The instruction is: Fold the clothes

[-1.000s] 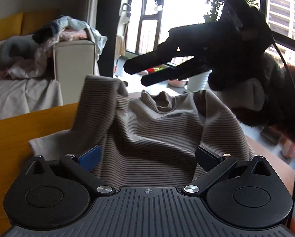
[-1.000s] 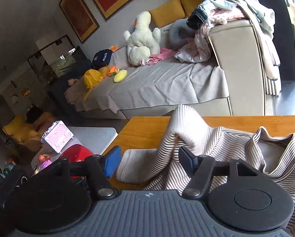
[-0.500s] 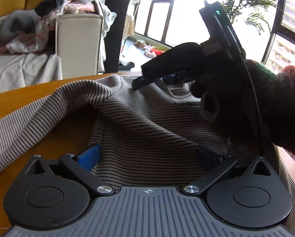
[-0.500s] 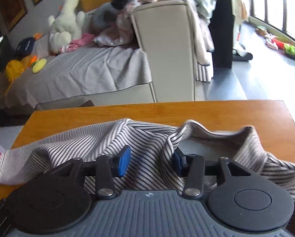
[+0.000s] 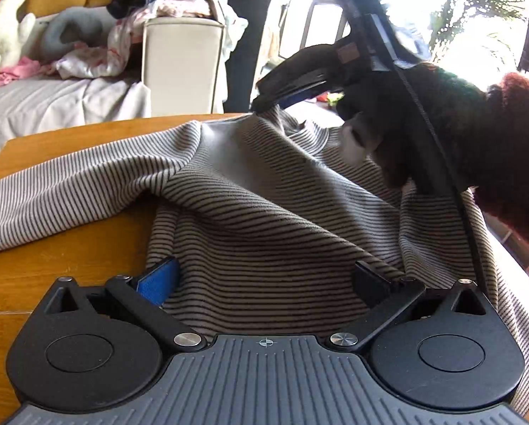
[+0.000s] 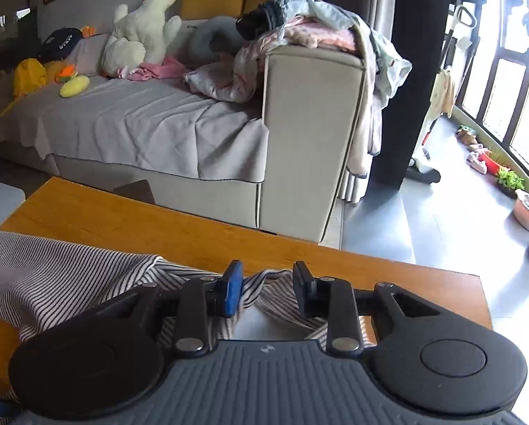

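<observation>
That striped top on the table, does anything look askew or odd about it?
Yes. The striped top lies bunched rather than flat: one sleeve trails off to the left across the wooden table, and the neck edge is lifted into a peak at the right gripper. No damage shows.

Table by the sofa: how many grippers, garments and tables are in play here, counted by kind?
grippers: 2, the left gripper and the right gripper
striped top: 1
wooden table: 1
Total: 4
</observation>
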